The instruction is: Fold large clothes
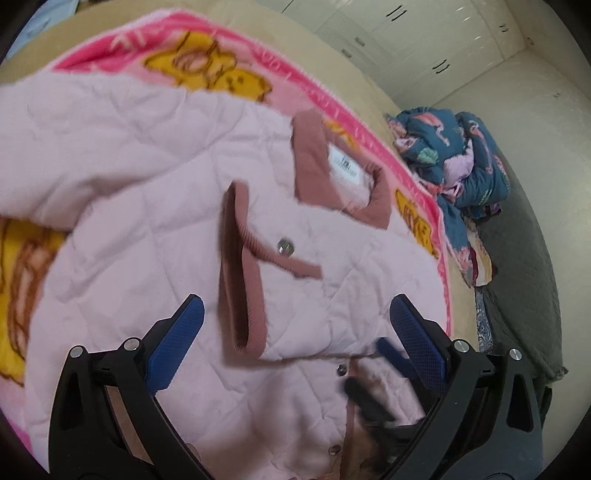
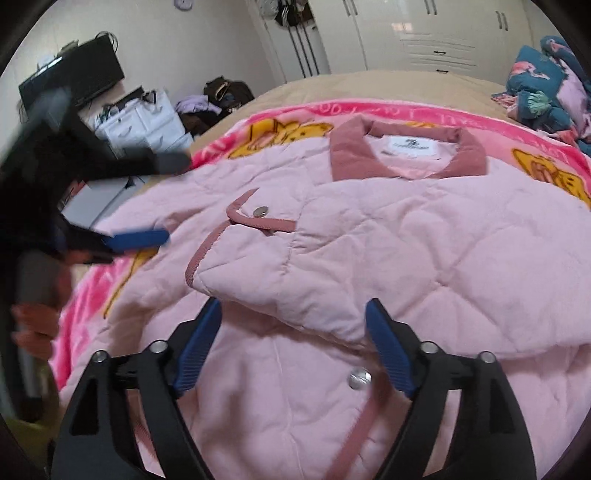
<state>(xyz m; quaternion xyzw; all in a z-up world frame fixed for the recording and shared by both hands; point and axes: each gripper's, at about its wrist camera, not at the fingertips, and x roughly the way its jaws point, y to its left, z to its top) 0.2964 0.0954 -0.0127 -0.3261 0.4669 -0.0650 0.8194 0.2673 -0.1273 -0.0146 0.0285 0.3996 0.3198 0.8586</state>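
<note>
A pale pink quilted jacket [image 1: 155,184] [image 2: 406,240] lies spread on a bed, front up, with its dusty-rose collar [image 2: 406,155] and white label at the far end. One sleeve is folded across the chest, its rose cuff [image 1: 236,277] [image 2: 240,219] lying by a metal snap. My left gripper [image 1: 295,299] hovers open over that cuff and holds nothing. My right gripper [image 2: 293,304] is open too, and the folded sleeve's near edge lies between its blue pads without being pressed. In the right wrist view the left gripper [image 2: 177,197] shows blurred at the left.
Under the jacket is a bright pink cartoon blanket [image 2: 280,122] on a beige bed [image 2: 369,83]. A blue patterned bundle of bedding [image 1: 454,158] [image 2: 546,88] sits at the bed's far right. White wardrobes [image 2: 424,33] line the back wall. Cluttered white drawers [image 2: 144,122] stand left.
</note>
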